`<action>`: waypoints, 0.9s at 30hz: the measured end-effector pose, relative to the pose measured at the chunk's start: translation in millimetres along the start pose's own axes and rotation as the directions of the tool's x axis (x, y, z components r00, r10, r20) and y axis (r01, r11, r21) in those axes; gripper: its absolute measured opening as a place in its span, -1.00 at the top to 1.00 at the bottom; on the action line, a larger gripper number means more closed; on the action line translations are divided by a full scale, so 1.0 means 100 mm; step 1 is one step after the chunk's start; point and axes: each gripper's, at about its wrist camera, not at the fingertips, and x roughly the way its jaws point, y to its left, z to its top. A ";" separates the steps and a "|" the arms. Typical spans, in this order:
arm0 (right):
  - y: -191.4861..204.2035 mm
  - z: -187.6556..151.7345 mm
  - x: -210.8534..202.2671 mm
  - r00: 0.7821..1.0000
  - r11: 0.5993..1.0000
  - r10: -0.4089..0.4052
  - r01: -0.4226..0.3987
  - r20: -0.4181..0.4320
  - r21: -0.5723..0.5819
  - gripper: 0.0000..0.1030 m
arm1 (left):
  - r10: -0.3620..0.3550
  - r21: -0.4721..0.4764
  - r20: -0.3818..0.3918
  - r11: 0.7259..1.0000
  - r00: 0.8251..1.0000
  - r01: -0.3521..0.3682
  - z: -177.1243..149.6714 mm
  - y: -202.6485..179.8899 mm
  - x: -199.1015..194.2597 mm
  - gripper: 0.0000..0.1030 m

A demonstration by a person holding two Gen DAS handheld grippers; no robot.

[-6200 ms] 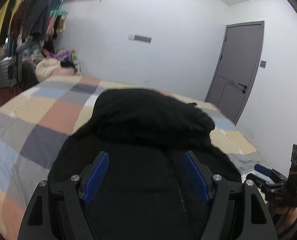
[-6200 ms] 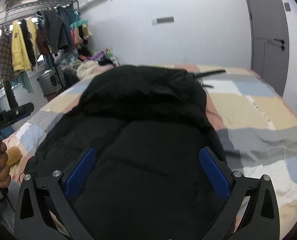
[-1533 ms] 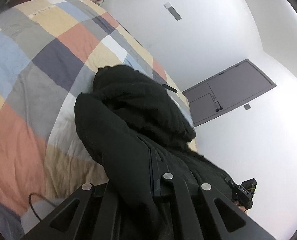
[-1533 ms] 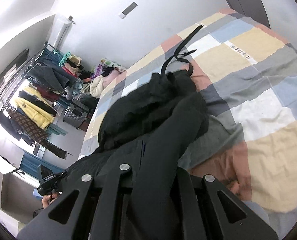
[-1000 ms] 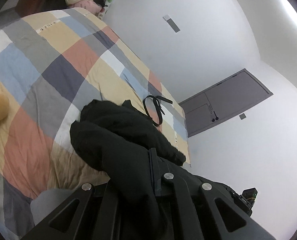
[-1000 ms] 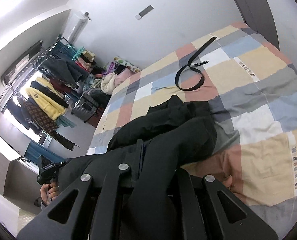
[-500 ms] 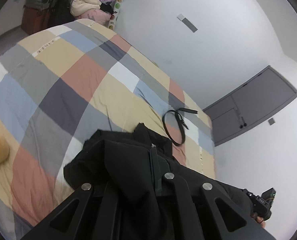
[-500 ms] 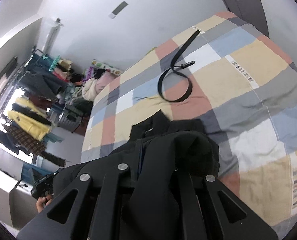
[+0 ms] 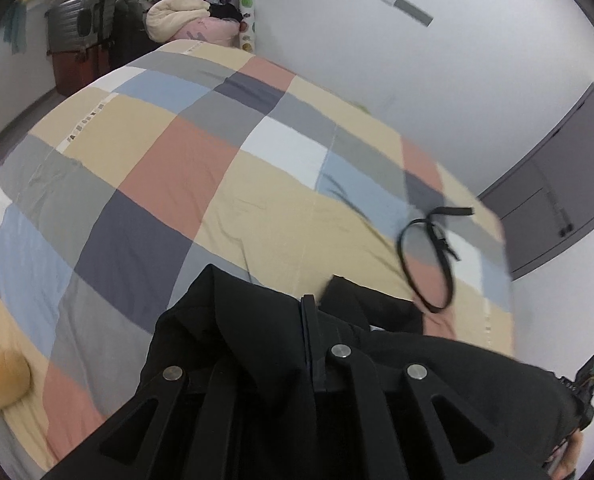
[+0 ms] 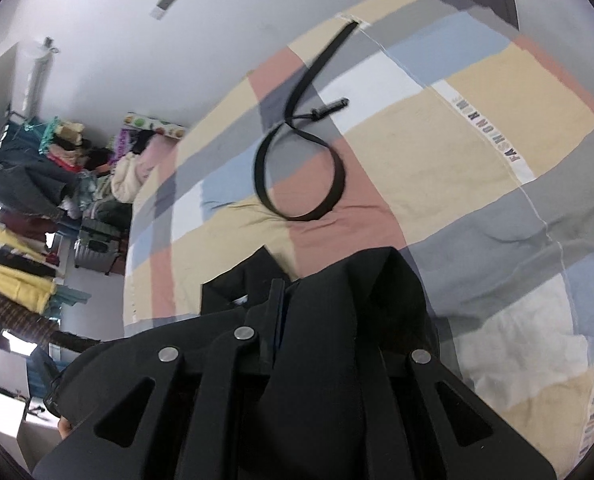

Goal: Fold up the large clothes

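Two grippers are pinched tight on one black jacket: the left gripper (image 9: 309,312) and the right gripper (image 10: 275,296) each have their fingers closed together with folds of the black jacket (image 9: 257,340) bunched over and between them. The garment hangs from both grips, lifted above the near edge of the bed, its lower part out of view. This looks like the lift-and-carry stage, before the jacket is laid flat for its first fold; the next move probably calls for spreading the grips apart and lowering the cloth evenly onto the checked bedspread (image 9: 185,168), clear of the black belt (image 10: 297,168) looped near the far side. Beyond the bed are a grey door (image 9: 557,208), a suitcase (image 9: 81,36) and a rack of hanging clothes (image 10: 13,252).
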 end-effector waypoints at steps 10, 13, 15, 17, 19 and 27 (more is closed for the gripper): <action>-0.36 0.27 0.92 0.995 0.998 -0.027 0.033 -0.093 0.060 0.80 | 0.116 0.036 -0.088 0.993 0.989 -0.113 0.24 -0.16 0.96 0.85; -0.42 0.28 1.10 0.993 0.997 -0.030 0.038 -0.111 0.074 0.80 | 0.134 0.043 -0.095 0.990 0.986 -0.131 0.26 -0.21 1.12 0.85; -0.47 0.29 1.15 0.993 0.995 -0.012 0.025 -0.120 0.099 0.80 | 0.141 0.048 -0.108 0.989 0.984 -0.137 0.26 -0.21 1.19 0.85; -0.49 0.28 1.15 0.992 0.994 0.001 0.013 -0.127 0.109 0.77 | 0.139 0.040 -0.124 0.990 0.983 -0.135 0.27 -0.19 1.22 0.85; -0.50 0.27 1.12 0.992 0.993 0.014 0.001 -0.126 0.119 0.73 | 0.129 0.031 -0.135 0.992 0.982 -0.126 0.28 -0.17 1.19 0.85; -0.54 0.11 0.73 0.986 0.982 0.109 -0.088 -0.124 0.168 -0.02 | -0.025 -0.124 -0.247 0.992 0.969 -0.006 0.12 0.15 0.96 0.83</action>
